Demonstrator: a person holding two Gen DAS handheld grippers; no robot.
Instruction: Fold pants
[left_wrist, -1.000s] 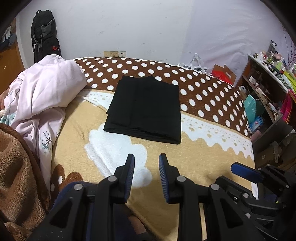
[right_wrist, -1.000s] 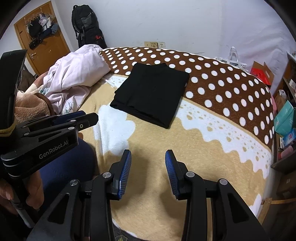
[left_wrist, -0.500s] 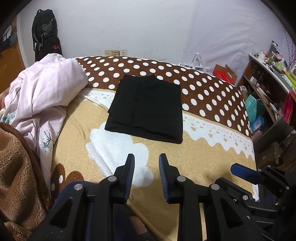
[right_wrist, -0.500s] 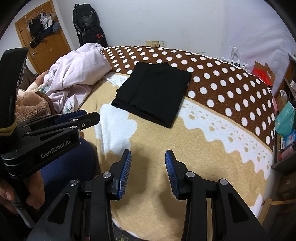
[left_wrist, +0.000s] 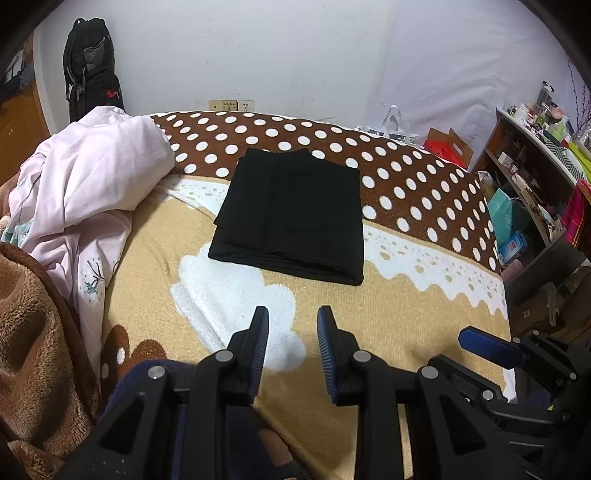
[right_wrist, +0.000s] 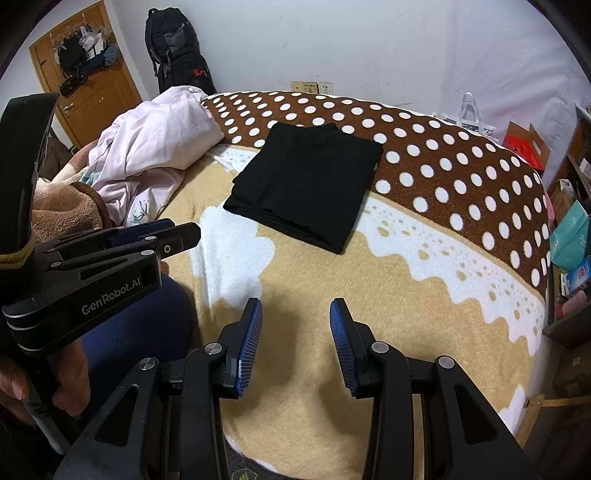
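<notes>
The pants (left_wrist: 291, 218) lie folded into a flat black rectangle on the bed, resting on the blanket (left_wrist: 388, 314) where its brown polka-dot band meets the white scalloped border and the tan field. In the right wrist view the same pants (right_wrist: 306, 188) sit well ahead of both tools, with layered edges showing along the near left corner. The left hand-held gripper (left_wrist: 291, 343) hovers above the tan and white part of the blanket, near the bed's front edge, its blue-padded fingers spread with a clear gap between them and nothing in that gap. The right hand-held gripper (right_wrist: 295, 341) is likewise held low over the tan area, fingers parted wider, pinching nothing. Neither tool touches the pants. In the right wrist view the left hand-held gripper (right_wrist: 177, 236) appears from the side at the left, gripped by a hand (right_wrist: 70, 380) at its handle. To the left of the pants a rumpled pale pink quilt (left_wrist: 88, 184) is heaped on the bed, and a brown fleece throw (left_wrist: 33, 350) lies nearer still at the left edge. A black backpack (left_wrist: 90, 70) hangs against the white wall behind the bed, and a wooden door (right_wrist: 92, 77) stands further left. A cluttered shelf (left_wrist: 539, 177) lines the right side of the room.
</notes>
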